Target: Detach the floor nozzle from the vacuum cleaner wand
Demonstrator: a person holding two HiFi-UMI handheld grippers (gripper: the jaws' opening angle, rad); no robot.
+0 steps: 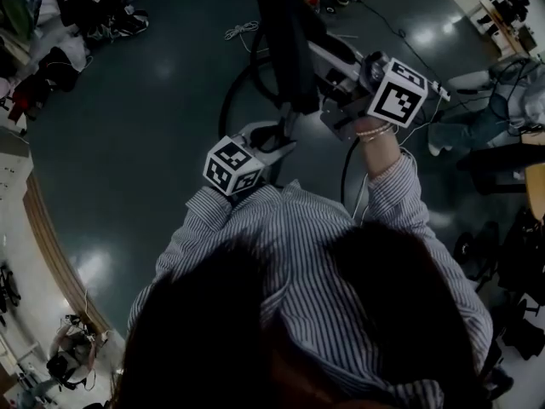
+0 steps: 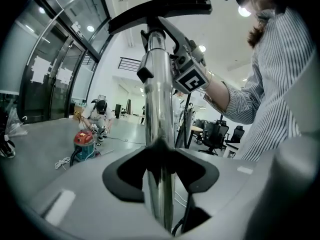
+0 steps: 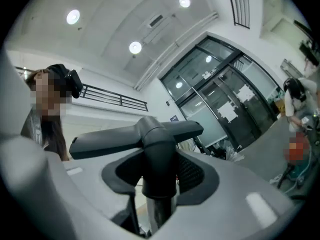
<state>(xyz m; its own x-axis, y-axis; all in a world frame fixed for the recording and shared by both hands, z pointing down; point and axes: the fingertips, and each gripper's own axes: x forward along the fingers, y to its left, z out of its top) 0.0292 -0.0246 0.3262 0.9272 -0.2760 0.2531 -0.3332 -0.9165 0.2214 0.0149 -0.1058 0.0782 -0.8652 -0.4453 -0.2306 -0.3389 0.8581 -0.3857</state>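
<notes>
Left tool clamped the chrome wand; right tool pinched the black floor nozzle at its neck.

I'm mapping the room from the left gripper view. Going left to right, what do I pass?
Glass wall → red vacuum on the floor → chrome wand → marker cube → striped sleeve.

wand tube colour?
Shiny chrome silver: the wand shows best in the left gripper view.
</notes>
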